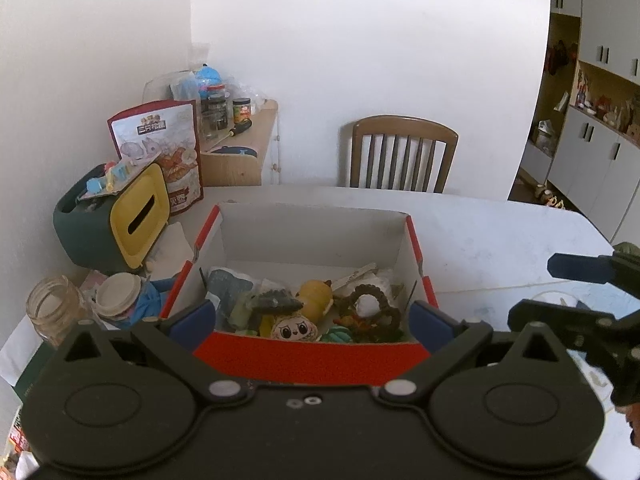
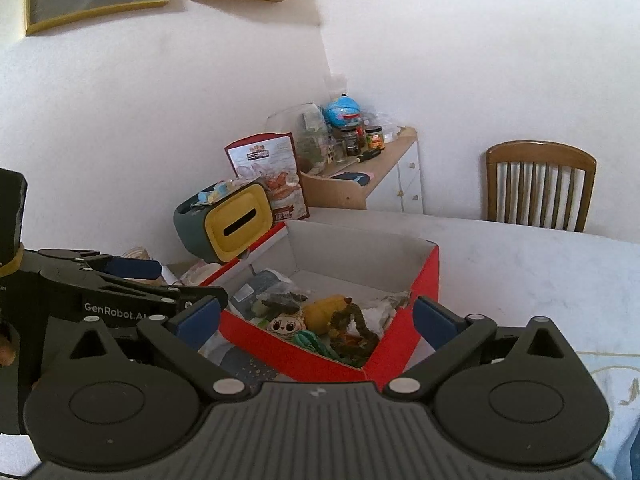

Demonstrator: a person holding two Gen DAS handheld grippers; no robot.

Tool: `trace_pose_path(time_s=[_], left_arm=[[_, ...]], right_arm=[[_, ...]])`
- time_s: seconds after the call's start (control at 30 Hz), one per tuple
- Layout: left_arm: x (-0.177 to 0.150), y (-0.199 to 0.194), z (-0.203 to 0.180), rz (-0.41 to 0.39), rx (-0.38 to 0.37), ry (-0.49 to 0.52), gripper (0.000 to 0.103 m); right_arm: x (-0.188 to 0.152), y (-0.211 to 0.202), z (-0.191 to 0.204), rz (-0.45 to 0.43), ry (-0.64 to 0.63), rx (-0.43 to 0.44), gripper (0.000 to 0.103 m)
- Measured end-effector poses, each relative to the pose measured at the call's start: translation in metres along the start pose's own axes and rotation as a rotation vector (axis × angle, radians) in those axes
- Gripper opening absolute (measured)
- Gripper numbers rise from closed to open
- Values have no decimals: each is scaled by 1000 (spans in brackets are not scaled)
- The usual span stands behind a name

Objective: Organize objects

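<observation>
1. Box [image 1: 316, 354] of red card, white inside, sits on the white desk [image 1: 500, 240] at 12 o'clock from the left hand-held gripper [image 1: 314, 316], already holding a heap of small things: a yellow toy [image 1: 316, 294], a doll face [image 1: 294, 330], a dark ring [image 1: 370, 312] and green rope [image 1: 338, 336].
2. Left hand-held gripper hangs over the near wall of the box, jaws spread wide and holding nothing.
3. Right hand-held gripper [image 2: 316, 316] faces the box's near corner, jaws likewise apart and empty; in the left view it shows at 3 o'clock.
4. Judged from the full box and empty jaws, the step in hand is likely fetching another loose item; a good pick would start with one that stands clear, such as the glass jar [image 1: 54, 312] at 9 o'clock, and come in over its top rather than through the clutter.
5. Care is advised near the green-and-yellow tissue holder [image 1: 116, 220] at 10 o'clock, which stands close to the box's left wall.
6. Hard to make out: the things deep in the heap, and the items jumbled just left of the box.
7. Cut off: the desk edge nearest the person, hidden behind both gripper bodies.
</observation>
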State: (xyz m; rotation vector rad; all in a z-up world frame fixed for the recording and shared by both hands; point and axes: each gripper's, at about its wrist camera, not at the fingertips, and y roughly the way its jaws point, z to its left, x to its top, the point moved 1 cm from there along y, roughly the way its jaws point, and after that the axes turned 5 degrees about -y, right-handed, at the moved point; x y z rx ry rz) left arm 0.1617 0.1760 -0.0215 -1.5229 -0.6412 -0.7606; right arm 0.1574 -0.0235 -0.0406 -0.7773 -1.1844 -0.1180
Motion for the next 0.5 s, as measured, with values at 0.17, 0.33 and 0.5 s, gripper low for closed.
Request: trace_pose_path(time_s=[0.17,0.33,0.5], left_arm=[[-1,1,-5,2,7,16,103],[-2,3,-10,9,6,22,103],[-1,5,-16,19,-10,27,103]], right_arm=[[-3,-3,-5,0,16,-7,103],[-7,-6,-9,4,25,-14,103],[-11,-10,-15,8,32,-32,103]])
